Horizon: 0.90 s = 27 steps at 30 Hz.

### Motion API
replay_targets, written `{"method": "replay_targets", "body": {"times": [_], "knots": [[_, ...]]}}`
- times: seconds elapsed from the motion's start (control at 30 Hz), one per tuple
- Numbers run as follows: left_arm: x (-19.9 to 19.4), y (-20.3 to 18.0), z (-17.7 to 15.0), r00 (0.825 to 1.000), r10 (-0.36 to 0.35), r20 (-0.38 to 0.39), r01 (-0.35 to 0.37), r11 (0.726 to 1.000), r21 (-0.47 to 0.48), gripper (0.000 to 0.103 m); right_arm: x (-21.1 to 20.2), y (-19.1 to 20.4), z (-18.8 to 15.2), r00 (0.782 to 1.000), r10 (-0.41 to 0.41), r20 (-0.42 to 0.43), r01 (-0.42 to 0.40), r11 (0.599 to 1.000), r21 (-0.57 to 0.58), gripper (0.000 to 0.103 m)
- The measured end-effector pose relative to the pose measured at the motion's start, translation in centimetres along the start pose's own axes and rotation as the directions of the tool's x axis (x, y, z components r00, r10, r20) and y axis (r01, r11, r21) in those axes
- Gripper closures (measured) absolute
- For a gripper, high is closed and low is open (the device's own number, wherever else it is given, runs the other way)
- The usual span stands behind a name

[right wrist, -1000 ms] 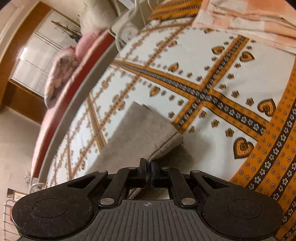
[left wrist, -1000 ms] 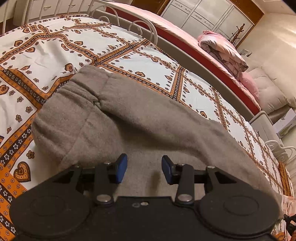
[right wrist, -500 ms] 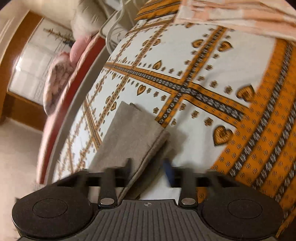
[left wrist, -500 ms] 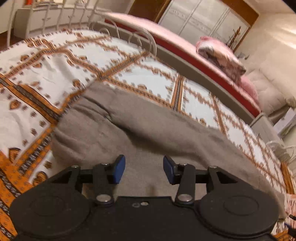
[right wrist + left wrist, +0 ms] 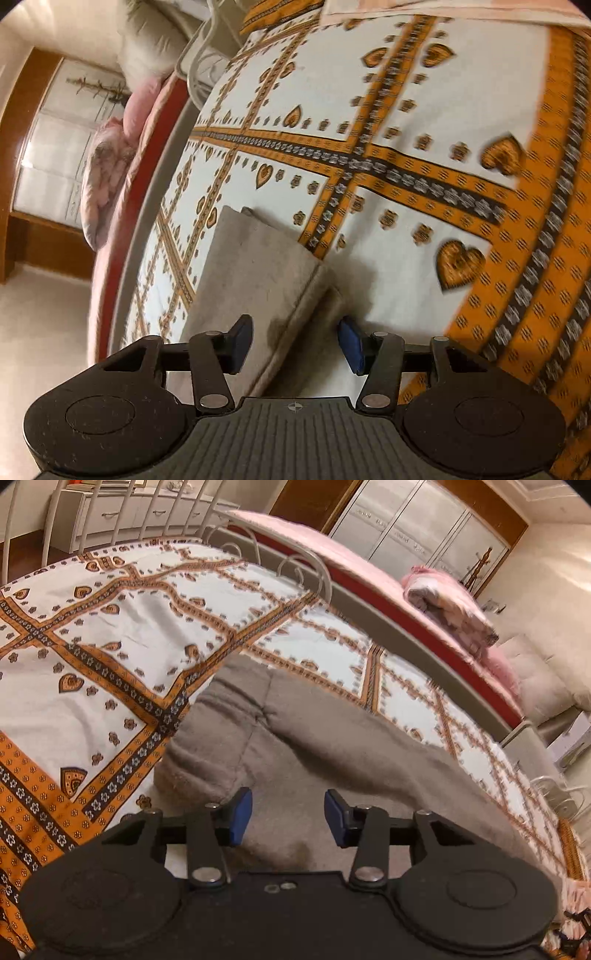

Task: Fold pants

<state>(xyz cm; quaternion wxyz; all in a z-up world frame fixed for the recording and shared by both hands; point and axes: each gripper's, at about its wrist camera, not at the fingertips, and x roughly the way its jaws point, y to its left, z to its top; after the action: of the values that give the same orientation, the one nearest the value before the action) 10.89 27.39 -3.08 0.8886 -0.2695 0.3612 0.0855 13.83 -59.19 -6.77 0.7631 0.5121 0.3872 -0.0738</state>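
1. No container is seen; the grey pants (image 5: 332,746) are laid flat on the bed's patterned bedspread (image 5: 92,657), white with orange bands and hearts.
2. Behind the bed, a white metal frame (image 5: 303,565) is seen, then a second bed with a pink folded blanket (image 5: 450,605), and a wardrobe (image 5: 413,528) at the wall.
3. In the left wrist view, the pants are stretched from the left tool (image 5: 288,821) toward the far right, with the wide bunched end at the left.
4. In the right wrist view, a narrow folded end of the pants (image 5: 255,273) is pointed away from the right tool (image 5: 295,345), toward the far edge of the bed.
5. The left tool is held apart above the cloth, nothing is clamped.
6. The right tool has just been opening; its blue pads (image 5: 351,343) are apart, with the cloth's edge between them but not pressed.
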Motion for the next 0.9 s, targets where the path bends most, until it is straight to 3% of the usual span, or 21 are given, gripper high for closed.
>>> {"method": "replay_targets", "body": {"times": [0.03,0.07,0.13,0.2,0.27,0.3,0.33,0.4,0.43,0.5,0.53,0.57,0.6,0.67,0.77,0.8,0.9], "knots": [[0.6,-0.2,-0.1,1.0,0.018,-0.025,-0.017,1.0,0.013,0.068,0.2,0.8,0.0,0.999,-0.031,0.006,0.032,0.997,-0.066,0.076],[1.3,-0.4,-0.3,0.999,0.028,-0.047,-0.027,0.999,0.026,0.068,0.4,1.6,0.0,0.998,-0.063,0.016,0.065,0.989,-0.132,0.087],[2.0,-1.1,-0.4,0.997,0.045,-0.067,-0.042,0.998,0.051,0.068,-0.5,3.5,0.0,0.996,-0.03,0.079,0.049,0.969,-0.241,0.088],[2.1,-1.3,-0.5,0.997,0.047,-0.063,-0.044,0.998,0.053,0.065,-2.9,5.8,-0.4,0.981,0.101,0.164,-0.038,0.936,-0.35,0.089],[2.1,-1.1,-0.5,0.997,0.04,-0.063,-0.037,0.999,0.04,0.065,-4.8,7.3,-1.2,0.955,0.192,0.228,-0.067,0.884,-0.463,0.089],[2.2,-0.9,-0.6,0.997,0.034,-0.065,-0.031,0.999,0.036,0.065,-4.8,7.5,-1.3,0.949,0.19,0.252,-0.04,0.865,-0.5,0.089],[2.2,-0.8,-0.5,0.997,0.027,-0.068,-0.024,0.999,0.037,0.065,-3.7,7.1,-0.9,0.958,0.132,0.253,0.014,0.864,-0.504,0.089],[2.2,-0.8,-0.5,0.997,0.019,-0.069,-0.016,0.999,0.038,0.065,0.2,4.8,0.5,0.986,-0.054,0.156,0.117,0.896,-0.428,0.088],[2.2,-0.8,-0.6,0.997,0.02,-0.069,-0.017,0.999,0.036,0.065,2.2,3.6,0.7,0.986,-0.144,0.081,0.165,0.9,-0.404,0.089],[2.1,-0.9,-0.6,0.998,0.019,-0.067,-0.017,0.999,0.036,0.065,2.3,2.5,1.1,0.991,-0.111,0.07,0.129,0.921,-0.367,0.087],[2.1,-0.9,-0.6,0.998,0.019,-0.067,-0.017,0.999,0.038,0.065,1.7,2.6,1.3,0.993,-0.095,0.076,0.115,0.932,-0.343,0.082],[2.1,-0.9,-0.6,0.998,0.018,-0.066,-0.016,0.999,0.041,0.065,1.2,2.6,1.2,0.99,-0.096,0.102,0.125,0.935,-0.332,0.068],[2.1,-0.9,-0.6,0.998,0.018,-0.066,-0.015,0.999,0.041,0.065,0.7,2.7,0.9,0.983,-0.12,0.139,0.161,0.928,-0.336,0.062],[2.0,-0.9,-0.5,0.998,0.012,-0.062,-0.01,0.999,0.043,0.063,-0.6,3.2,0.7,0.967,-0.138,0.214,0.208,0.913,-0.351,0.061],[1.4,-1.2,-0.3,1.0,0.007,-0.03,-0.005,0.999,0.049,0.063,-3.1,4.4,0.0,0.938,-0.093,0.334,0.227,0.893,-0.388,0.061],[1.0,-1.5,-0.3,1.0,0.002,-0.006,-0.002,0.998,0.056,0.063,-3.6,5.1,-0.4,0.935,-0.056,0.35,0.207,0.888,-0.412,0.061],[0.8,-2.1,0.0,1.0,-0.002,0.028,0.0,0.997,0.072,0.063,-3.0,7.2,-1.9,0.959,0.041,0.281,0.103,0.873,-0.477,0.061]]}}
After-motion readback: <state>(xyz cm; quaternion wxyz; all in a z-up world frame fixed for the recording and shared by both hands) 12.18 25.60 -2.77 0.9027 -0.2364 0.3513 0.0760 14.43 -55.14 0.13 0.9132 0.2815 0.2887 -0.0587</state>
